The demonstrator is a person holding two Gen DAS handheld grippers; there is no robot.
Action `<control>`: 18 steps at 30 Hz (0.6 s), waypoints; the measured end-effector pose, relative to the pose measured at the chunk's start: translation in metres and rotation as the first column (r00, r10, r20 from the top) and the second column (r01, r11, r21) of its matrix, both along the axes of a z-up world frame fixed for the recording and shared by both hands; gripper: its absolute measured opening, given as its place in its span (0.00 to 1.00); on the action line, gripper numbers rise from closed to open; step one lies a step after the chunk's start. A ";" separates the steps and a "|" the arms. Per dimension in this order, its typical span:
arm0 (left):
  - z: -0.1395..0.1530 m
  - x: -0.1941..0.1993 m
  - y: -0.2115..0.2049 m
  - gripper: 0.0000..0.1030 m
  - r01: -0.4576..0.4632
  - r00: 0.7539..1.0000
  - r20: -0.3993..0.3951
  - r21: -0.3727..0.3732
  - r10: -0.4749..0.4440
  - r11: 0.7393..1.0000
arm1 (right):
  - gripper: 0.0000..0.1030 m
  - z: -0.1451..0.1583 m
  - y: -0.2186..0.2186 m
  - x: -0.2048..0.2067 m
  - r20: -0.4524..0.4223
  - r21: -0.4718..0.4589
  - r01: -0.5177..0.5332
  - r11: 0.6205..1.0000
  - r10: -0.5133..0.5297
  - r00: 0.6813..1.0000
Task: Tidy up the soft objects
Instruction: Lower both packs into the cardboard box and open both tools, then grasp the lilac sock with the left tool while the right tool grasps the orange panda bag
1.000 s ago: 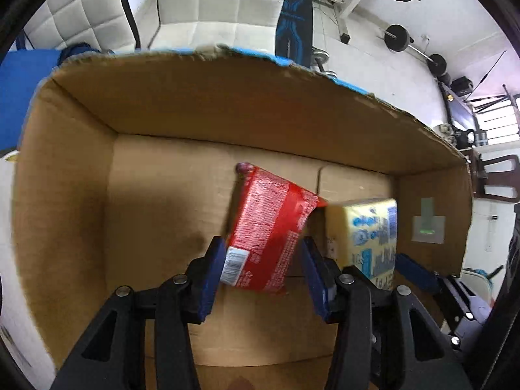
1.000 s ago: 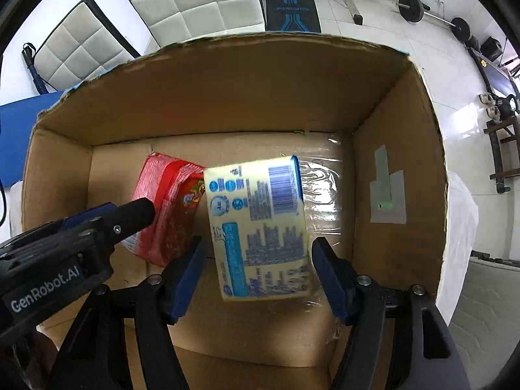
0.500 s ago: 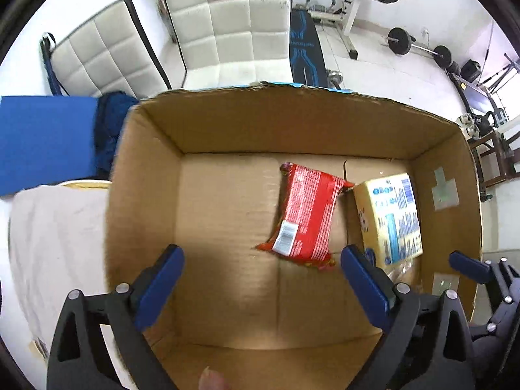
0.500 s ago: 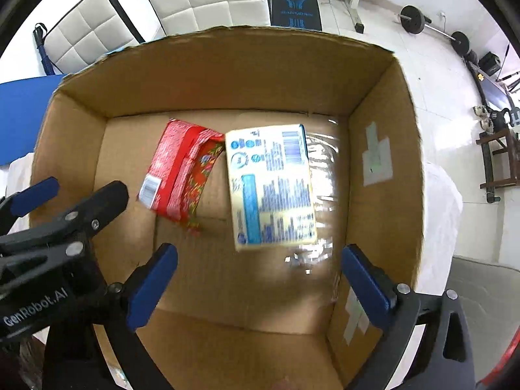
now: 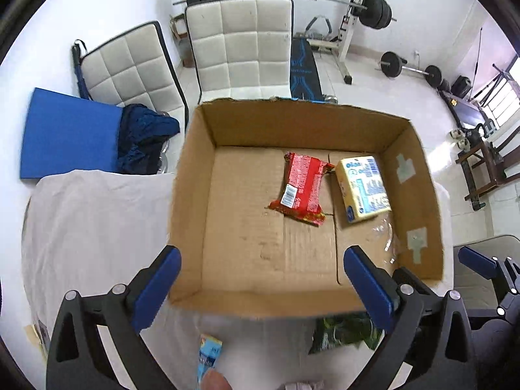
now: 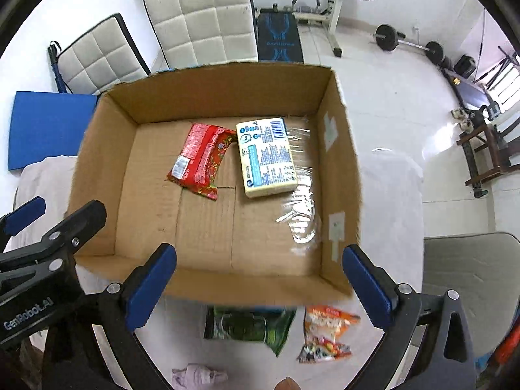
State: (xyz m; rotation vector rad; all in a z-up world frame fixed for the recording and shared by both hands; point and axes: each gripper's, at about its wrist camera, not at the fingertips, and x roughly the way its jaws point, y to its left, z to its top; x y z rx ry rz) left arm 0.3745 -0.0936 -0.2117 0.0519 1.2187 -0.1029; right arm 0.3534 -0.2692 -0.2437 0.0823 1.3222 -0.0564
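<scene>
Through my left wrist camera, my left gripper [image 5: 260, 276] stands wide open and empty above the near wall of the cardboard box [image 5: 191, 195]. The red snack packet [image 5: 302, 191] and the yellow tissue pack [image 5: 362, 188] lie flat on the box floor, just beside each other toward its far right, well ahead of my fingertips. On the white cloth [image 5: 91, 221] below me I see part of a small blue packet [image 5: 209, 356] between my fingers, and a dark green packet [image 5: 344, 331] near my right-hand finger. I judge the next pick comes from these, so I should come down square over one packet and close across its narrow side, so the wrapper bunches instead of slipping out.

Through my right wrist camera, my right gripper [image 6: 258, 279] is likewise spread open and holding nothing, over the box's near edge. The green packet [image 6: 250, 325] lies just under that edge, between my fingers; an orange-and-white snack bag [image 6: 326, 334] sits beside it, nearer my right finger. A crumpled pale pink cloth [image 6: 195, 375] shows at the bottom rim. The orange bag looks the easier reach for this hand, while the left takes the blue packet.
</scene>
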 end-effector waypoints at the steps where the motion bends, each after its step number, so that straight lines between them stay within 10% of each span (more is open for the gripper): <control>1: 0.006 -0.007 0.001 1.00 0.000 1.000 0.009 -0.006 0.000 1.000 | 1.00 0.008 0.000 -0.008 0.010 0.000 0.002 1.000 -0.002 1.000; 18: 0.071 -0.093 0.005 1.00 -0.014 0.998 0.066 -0.054 0.017 0.998 | 1.00 0.094 0.001 -0.112 0.138 0.019 -0.006 1.000 0.004 0.990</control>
